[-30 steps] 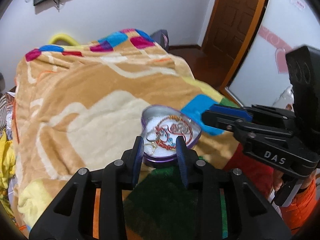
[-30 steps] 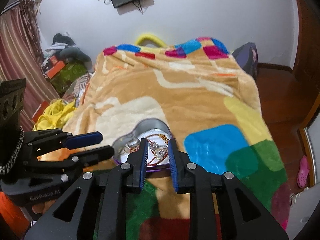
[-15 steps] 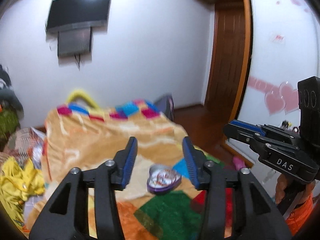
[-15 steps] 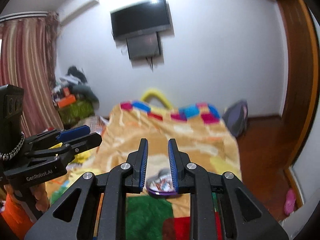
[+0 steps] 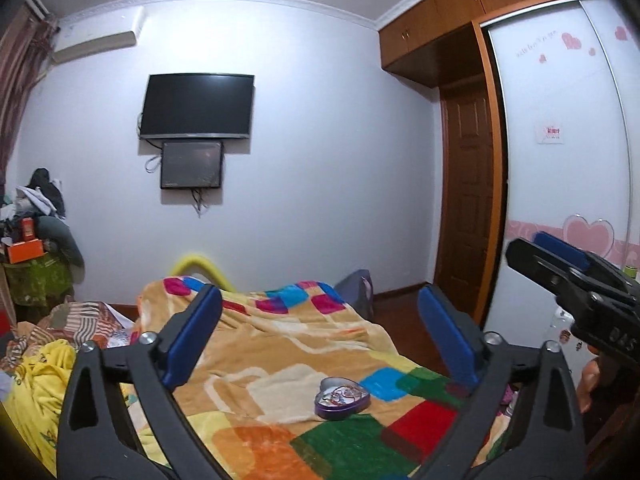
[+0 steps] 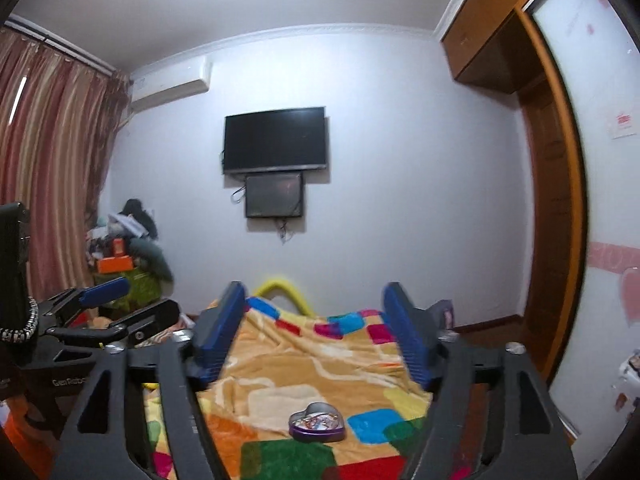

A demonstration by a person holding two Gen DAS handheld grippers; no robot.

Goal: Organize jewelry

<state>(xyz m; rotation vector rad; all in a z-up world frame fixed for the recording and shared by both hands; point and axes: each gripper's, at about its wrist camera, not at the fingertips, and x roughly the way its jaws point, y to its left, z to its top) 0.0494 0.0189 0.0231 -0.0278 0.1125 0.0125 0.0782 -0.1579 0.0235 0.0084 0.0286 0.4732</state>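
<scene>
moved: both grippers have pulled back and up from the tin since a second ago; their fingers, then close together near its rim, are now spread wide; the tin itself has stayed where it was on the blanket.
left gripper (image 5: 318,334): fingers wide apart, holding nothing, raised well above the bed; seen from the right wrist view at far left (image 6: 136,298), also parted.
clutter pile (image 5: 34,232): clothes and an orange box, left of the bed, against the wall.
blanket (image 5: 280,344): patchwork of orange, cream, blue, green and red squares, covering the bed.
heart tin (image 5: 341,397): purple, heart-shaped, lid off, resting on the blanket where a cream patch meets a green one; low in frame between the left gripper's fingers, well apart from them.
jewelry (image 5: 340,392): tangle of wire rings and small pieces inside the tin; single items too small to tell.
TV (image 5: 198,106): wall-mounted, dark, facing the bed.
right gripper (image 6: 314,332): fingers wide apart, nothing held; tin (image 6: 317,426) below, not touched.
wardrobe door (image 5: 560,184): white with pink hearts, far right.
</scene>
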